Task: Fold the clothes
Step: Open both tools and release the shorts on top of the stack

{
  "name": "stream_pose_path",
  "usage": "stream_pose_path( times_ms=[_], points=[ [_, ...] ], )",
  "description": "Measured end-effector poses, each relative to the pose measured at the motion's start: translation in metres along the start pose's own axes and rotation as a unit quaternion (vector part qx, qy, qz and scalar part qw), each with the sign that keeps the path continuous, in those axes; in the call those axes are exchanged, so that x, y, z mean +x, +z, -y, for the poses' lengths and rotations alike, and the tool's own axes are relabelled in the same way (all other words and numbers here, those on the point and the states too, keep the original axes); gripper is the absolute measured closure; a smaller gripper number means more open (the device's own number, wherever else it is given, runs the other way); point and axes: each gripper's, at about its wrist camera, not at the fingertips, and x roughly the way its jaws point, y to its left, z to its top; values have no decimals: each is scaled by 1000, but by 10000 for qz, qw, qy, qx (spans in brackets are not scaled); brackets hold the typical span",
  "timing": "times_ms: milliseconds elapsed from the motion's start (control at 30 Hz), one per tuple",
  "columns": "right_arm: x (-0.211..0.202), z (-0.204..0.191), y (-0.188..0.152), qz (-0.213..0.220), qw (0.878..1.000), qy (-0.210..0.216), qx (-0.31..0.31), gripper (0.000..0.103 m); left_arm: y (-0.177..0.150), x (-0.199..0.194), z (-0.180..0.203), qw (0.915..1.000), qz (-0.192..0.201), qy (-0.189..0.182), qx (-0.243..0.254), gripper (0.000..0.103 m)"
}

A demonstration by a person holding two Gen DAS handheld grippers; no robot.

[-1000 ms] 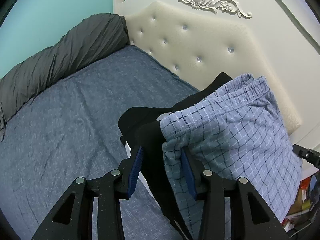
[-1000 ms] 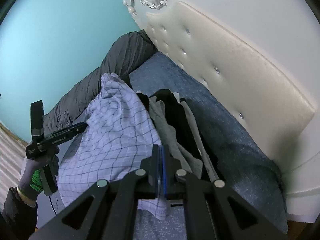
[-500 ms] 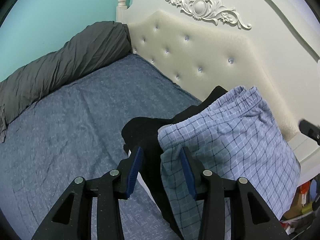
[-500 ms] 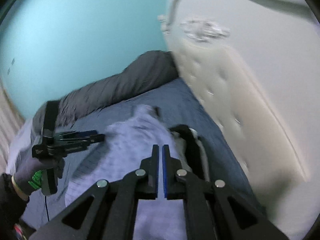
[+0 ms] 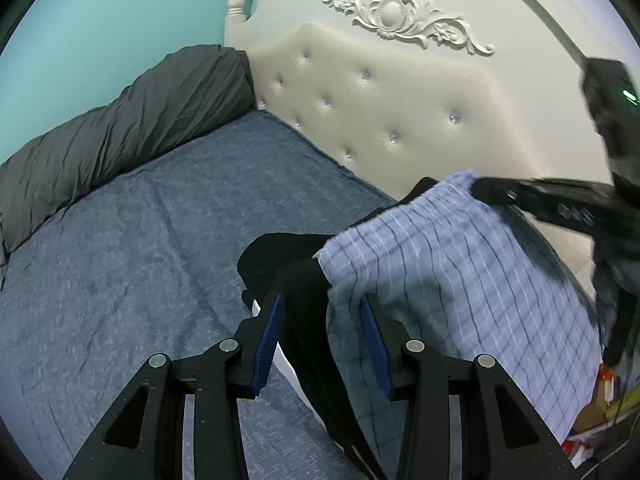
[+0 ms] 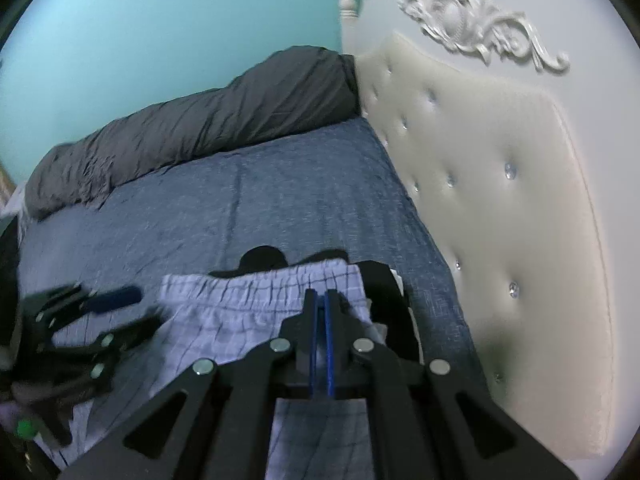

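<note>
1. The checked shorts (image 5: 460,280) lie on a pile of dark clothes (image 5: 280,256) on the bed (image 5: 160,240), beside the headboard (image 5: 380,120).
2. The right tool (image 6: 321,300) is clenched at the waistband; whether it pinches cloth, I cannot tell. The left tool (image 5: 320,320) is released, its jaws straddling the shorts' edge.
3. Judging from this, lift only the shorts, clear of the dark clothes.
4. The grey duvet (image 5: 120,120) lies well apart.

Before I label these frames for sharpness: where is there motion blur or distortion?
Left wrist view: the right gripper entering at the right edge is smeared, the bedsheet sharp. Right wrist view: the left gripper is blurred, the checked shorts slightly soft. Both views bend the headboard fisheye-style.
</note>
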Motion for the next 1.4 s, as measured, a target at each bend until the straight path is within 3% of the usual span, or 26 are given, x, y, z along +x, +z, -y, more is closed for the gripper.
stream_pose_path(
  times_ms=[233,367,500,767,933,1233,1400],
  points=[
    [20,8,8,-223,9994,-27,280,101,-6,5,-4,10000,-40,-15,-12,59],
    [9,16,14,-38,9986,-3,534,101,-7,-4,-5,10000,-2,16,12,59],
    [-18,23,14,251,9973,135,681,101,-4,-17,-6,10000,69,60,11,59],
    [-59,27,1,335,9974,99,628,101,-3,-55,6,9996,268,35,36,59],
    [-87,27,-15,477,9959,86,765,100,-7,-87,18,9990,427,71,52,53],
    [-151,10,-55,927,9912,56,938,100,-20,-150,38,9975,700,108,41,50],
    [-191,-12,-80,1120,9891,-135,948,87,-38,-193,50,9962,853,165,19,45]
  ],
)
